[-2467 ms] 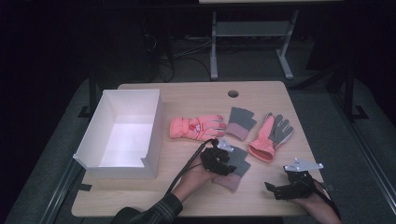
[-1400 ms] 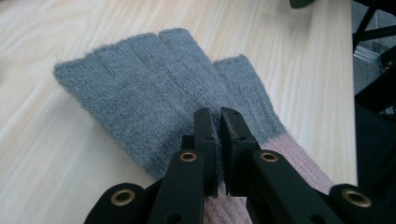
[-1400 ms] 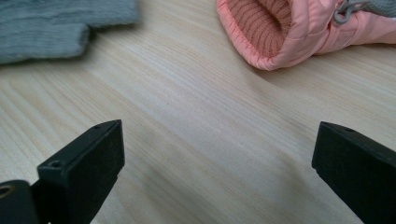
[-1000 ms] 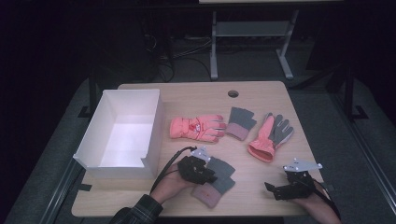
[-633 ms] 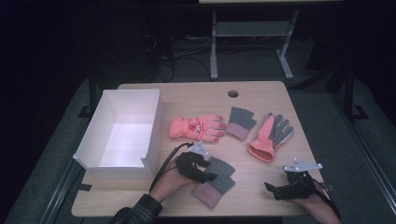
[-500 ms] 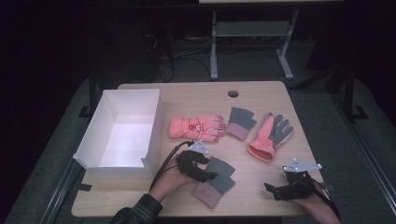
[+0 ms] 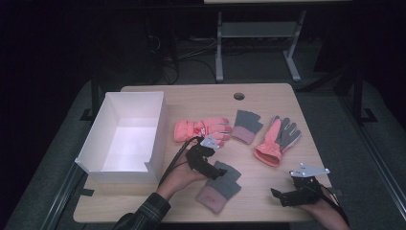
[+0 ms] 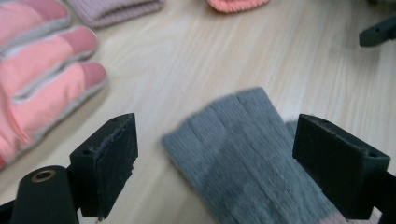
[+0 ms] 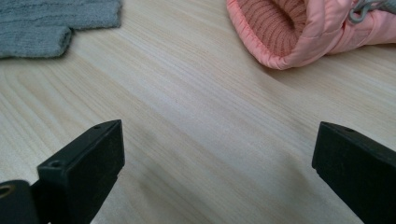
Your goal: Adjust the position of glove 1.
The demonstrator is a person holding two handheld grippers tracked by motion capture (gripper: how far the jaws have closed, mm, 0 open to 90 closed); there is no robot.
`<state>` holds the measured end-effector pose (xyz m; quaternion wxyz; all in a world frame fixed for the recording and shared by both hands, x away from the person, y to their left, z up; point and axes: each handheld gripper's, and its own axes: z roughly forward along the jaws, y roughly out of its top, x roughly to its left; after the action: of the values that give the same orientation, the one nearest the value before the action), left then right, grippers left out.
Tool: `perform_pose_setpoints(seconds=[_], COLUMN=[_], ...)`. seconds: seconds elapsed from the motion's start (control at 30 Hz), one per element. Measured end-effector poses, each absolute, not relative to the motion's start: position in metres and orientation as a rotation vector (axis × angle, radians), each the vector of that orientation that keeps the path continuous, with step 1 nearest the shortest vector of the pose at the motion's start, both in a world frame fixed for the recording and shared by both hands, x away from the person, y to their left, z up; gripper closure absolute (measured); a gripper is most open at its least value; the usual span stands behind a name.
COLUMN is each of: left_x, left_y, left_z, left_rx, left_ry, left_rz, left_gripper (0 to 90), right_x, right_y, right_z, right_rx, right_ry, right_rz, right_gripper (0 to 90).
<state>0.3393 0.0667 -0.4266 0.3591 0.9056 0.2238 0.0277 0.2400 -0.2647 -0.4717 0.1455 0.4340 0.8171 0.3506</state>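
The grey glove [image 7: 220, 184] is lying flat on the wooden top, near the front edge, at about 6 o'clock from the middle. It is knitted, grey, with a pink cuff [image 7: 210, 198]. The cuff is pointing toward 7 o'clock and the short finger ends [image 8: 224, 116] toward 1 o'clock. In the left gripper view its fingers are resting side by side on the wood, not folded, and nothing is pressing on them.
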Motion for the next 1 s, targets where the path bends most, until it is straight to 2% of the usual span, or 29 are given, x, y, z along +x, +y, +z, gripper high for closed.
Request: perform_pose_setpoints(seconds=[1.0], left_x=[0.407], left_y=[0.020], left_z=[-0.414], left_rx=[2.287], left_ry=[0.691], left_rz=[0.169], left_gripper=[14.5], right_x=[0.240], right_y=[-0.260], right_z=[-0.471], right_rx=[1.246], right_ry=[2.370], right_rz=[1.026], right_gripper=[1.9])
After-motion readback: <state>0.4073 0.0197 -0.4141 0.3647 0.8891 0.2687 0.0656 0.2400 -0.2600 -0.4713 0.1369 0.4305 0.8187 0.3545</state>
